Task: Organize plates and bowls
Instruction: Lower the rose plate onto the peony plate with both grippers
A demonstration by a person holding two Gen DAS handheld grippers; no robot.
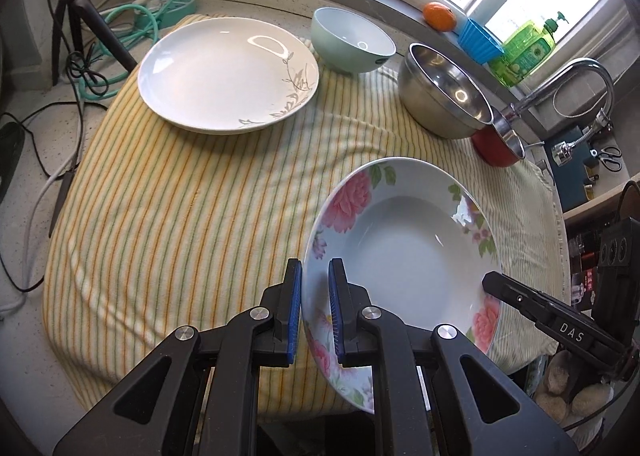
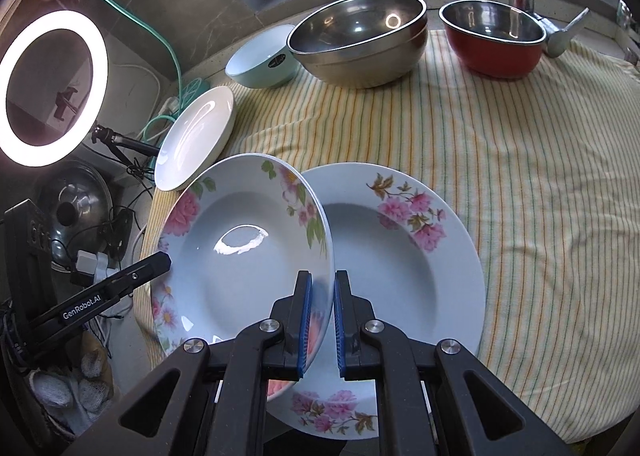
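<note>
Item held: peony-pattern deep plate (image 2: 240,252), lifted clear of the striped towel (image 2: 520,196), near edge of the counter.
Left gripper (image 1: 314,312): jaws pinched on the plate's left rim.
Right gripper (image 2: 319,320): jaws pinched on the opposite rim of the same plate.
Attitude: plate tilted, right rim raised; hollow faces up and toward the cameras. Being round, it has no long axis; the line between the two grips runs left to right.
Beneath, right: pink-blossom deep plate (image 2: 408,256) flat on the towel, partly overlapped by the held plate.
Far left: white plate with grey leaf sprig (image 1: 228,74), alone.
Far row: pale green bowl (image 1: 352,42), large steel bowl (image 1: 444,92), red-sided steel bowl (image 2: 494,42), all separate.
Progress: early by my reading; nothing stacked yet.
Remaining: plates to pile, bowls to nest.
</note>
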